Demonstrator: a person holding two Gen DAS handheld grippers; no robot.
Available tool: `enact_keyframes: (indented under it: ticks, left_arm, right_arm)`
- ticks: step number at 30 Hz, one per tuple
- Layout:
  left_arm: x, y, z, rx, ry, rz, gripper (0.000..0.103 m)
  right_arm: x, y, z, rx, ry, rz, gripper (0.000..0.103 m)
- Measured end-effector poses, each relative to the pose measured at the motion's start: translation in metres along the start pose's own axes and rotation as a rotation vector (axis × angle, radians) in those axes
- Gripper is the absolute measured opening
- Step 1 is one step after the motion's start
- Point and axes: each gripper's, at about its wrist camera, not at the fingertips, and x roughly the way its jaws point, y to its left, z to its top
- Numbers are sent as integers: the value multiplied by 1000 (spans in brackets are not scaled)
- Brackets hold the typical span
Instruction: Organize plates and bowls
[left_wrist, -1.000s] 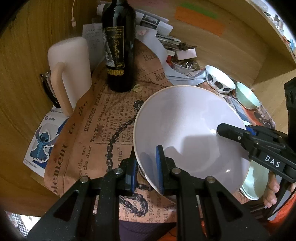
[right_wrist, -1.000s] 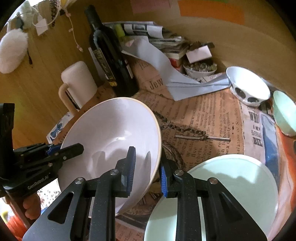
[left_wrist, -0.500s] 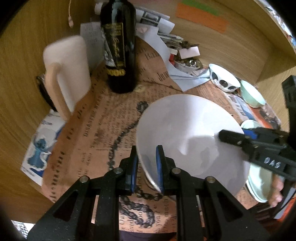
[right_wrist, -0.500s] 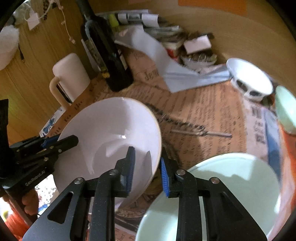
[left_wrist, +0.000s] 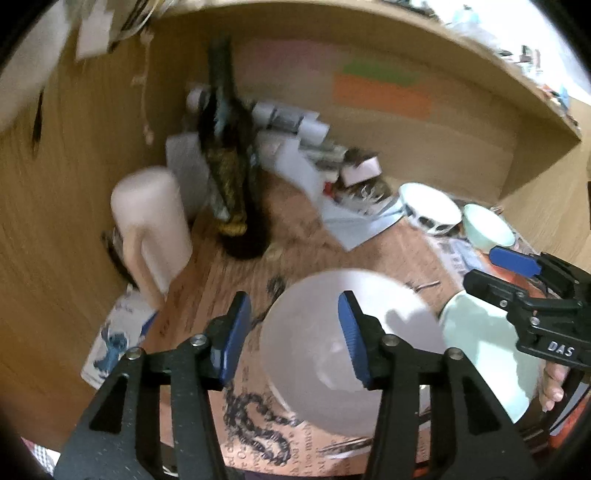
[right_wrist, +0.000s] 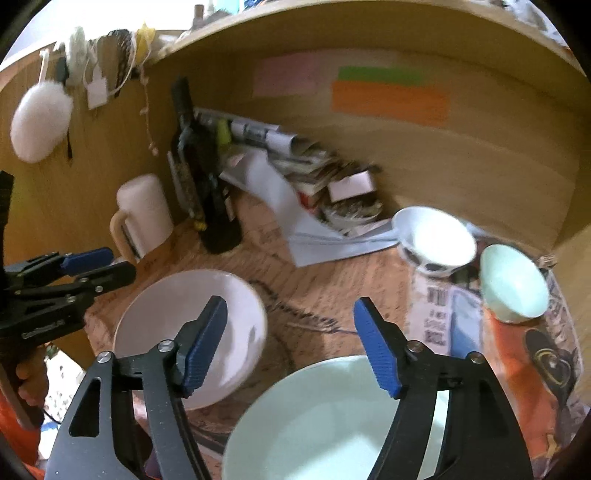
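White bowl sits on the newsprint-covered desk beside a pale green plate. Left gripper and right gripper, jaws just opened wide, hold nothing. Glazed ceramic looks rigid, slippery, breakable; grip the rim.

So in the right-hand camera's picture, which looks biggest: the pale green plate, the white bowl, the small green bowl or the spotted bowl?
1. Pale green plate, though it lies nearest the camera.
2. White bowl.
3. Small green bowl and spotted bowl: too alike to rank.
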Motion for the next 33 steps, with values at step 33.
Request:
enact_keyframes:
  ticks: [33]
  left_arm:
    - [173, -156, 143, 124, 202, -148, 83]
  right_arm:
    - [36, -200, 44, 228, -14, -189, 72]
